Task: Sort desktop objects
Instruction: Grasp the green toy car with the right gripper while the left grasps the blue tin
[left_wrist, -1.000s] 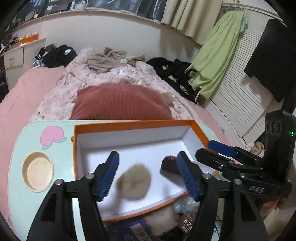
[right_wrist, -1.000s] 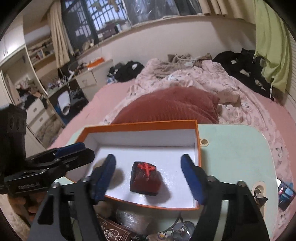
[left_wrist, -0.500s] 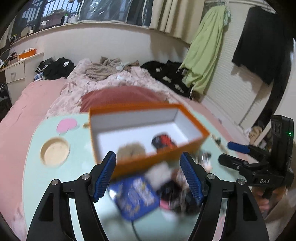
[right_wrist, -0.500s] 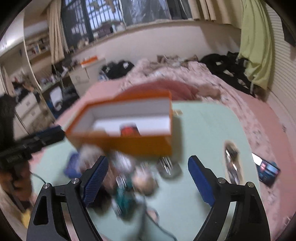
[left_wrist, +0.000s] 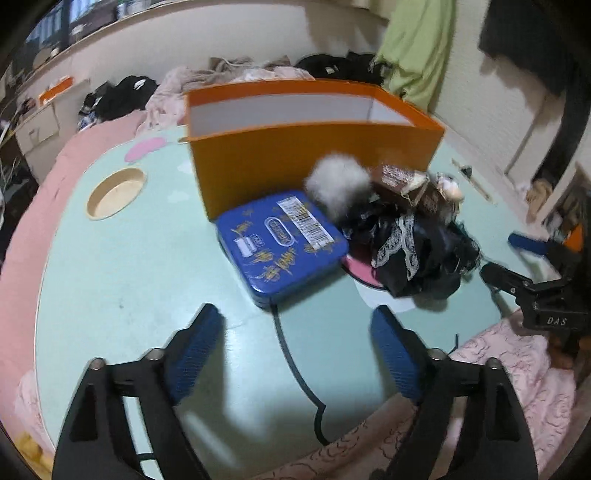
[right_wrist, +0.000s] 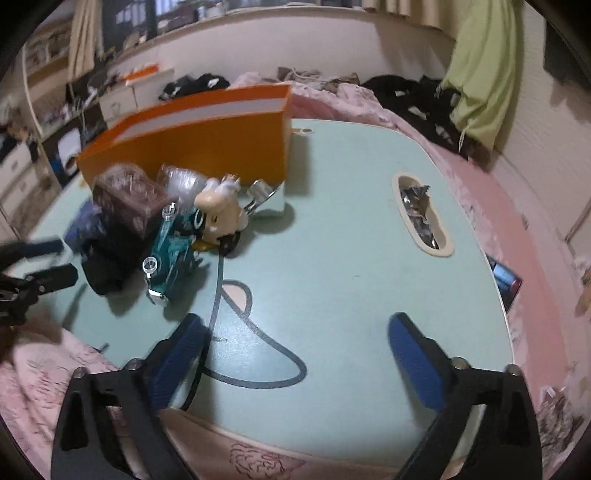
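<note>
Bedroom setting: we work at a mint-green lap table set on a pink bed, laundry and a green garment behind.

Item 1, left gripper: we hold it low over bare table near the front edge, jaws opening, nothing between the blue pads. A dark cable runs beneath the gap.

Item 2, right gripper: likewise over bare table, jaws opening and empty, above a printed dark outline on the surface. We judge both sets of tongs are spreading in readiness for the next pick.

Item 3, blue tin: flat, barcode label up, just ahead of our left gripper and touching the box's front wall.

Item 4, white pompom: resting between tin and box, against the clutter.

Item 5, black lace fabric: heaped right of the tin, partly over a pink disc.

Item 6, brown patterned packet, teal packet and small figurine: piled together left of our right gripper, the figurine lying on its side.

Item 7, orange box: upright behind the pile, white inside, contents hidden from both views. We take it as the sorting destination, which would explain the loose things gathered at its front wall.

Item 8, recessed slot: holds crumpled foil, well apart from the pile.
</note>
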